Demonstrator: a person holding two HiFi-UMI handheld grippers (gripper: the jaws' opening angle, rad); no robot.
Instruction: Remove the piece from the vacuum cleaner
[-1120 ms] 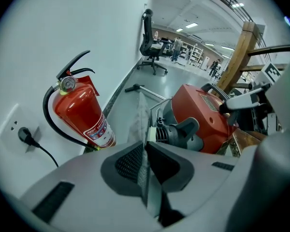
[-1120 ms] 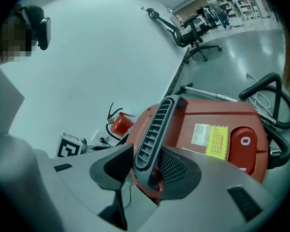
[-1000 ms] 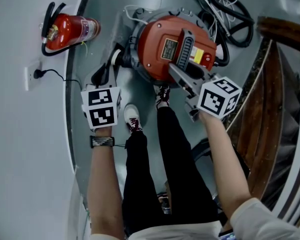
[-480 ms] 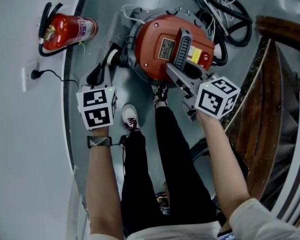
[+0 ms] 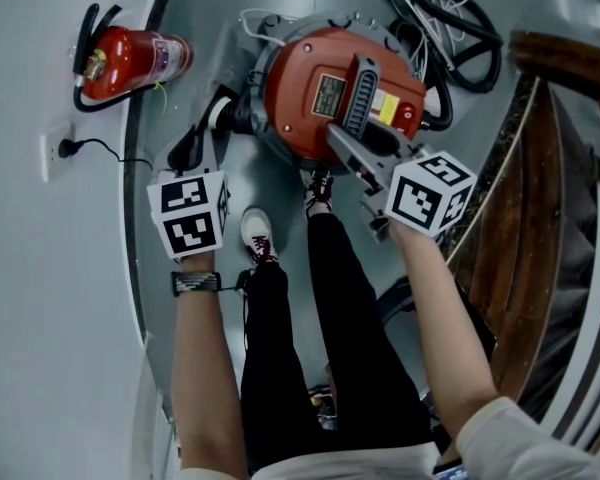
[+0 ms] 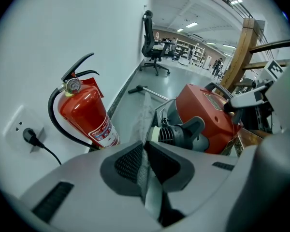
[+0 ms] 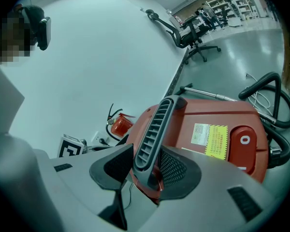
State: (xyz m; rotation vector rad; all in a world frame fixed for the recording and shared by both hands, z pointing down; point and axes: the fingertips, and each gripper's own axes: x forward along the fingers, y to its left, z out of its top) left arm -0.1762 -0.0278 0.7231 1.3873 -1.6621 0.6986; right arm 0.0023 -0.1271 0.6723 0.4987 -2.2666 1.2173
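The red canister vacuum cleaner (image 5: 315,78) stands on the floor just beyond the person's feet. My right gripper (image 5: 368,160) is shut on its grey ribbed carry handle (image 7: 157,124), which runs up between the two pads. My left gripper (image 6: 144,151) is shut on a thin, flat grey piece (image 6: 146,120) seen edge-on. The piece points toward the black ribbed inlet (image 6: 174,135) on the vacuum's side. In the head view the left gripper (image 5: 202,158) sits just left of that inlet, and the piece itself is hard to make out there.
A red fire extinguisher (image 5: 130,58) leans at the wall to the left, beside a socket with a plug (image 5: 65,148). A black hose (image 5: 470,28) coils behind the vacuum. Wooden stair rails (image 5: 550,168) stand at the right. The person's shoes (image 5: 258,233) are close below the vacuum.
The left gripper has drifted slightly left, away from the vacuum, with the thin piece still in it. The right gripper stays on the handle.
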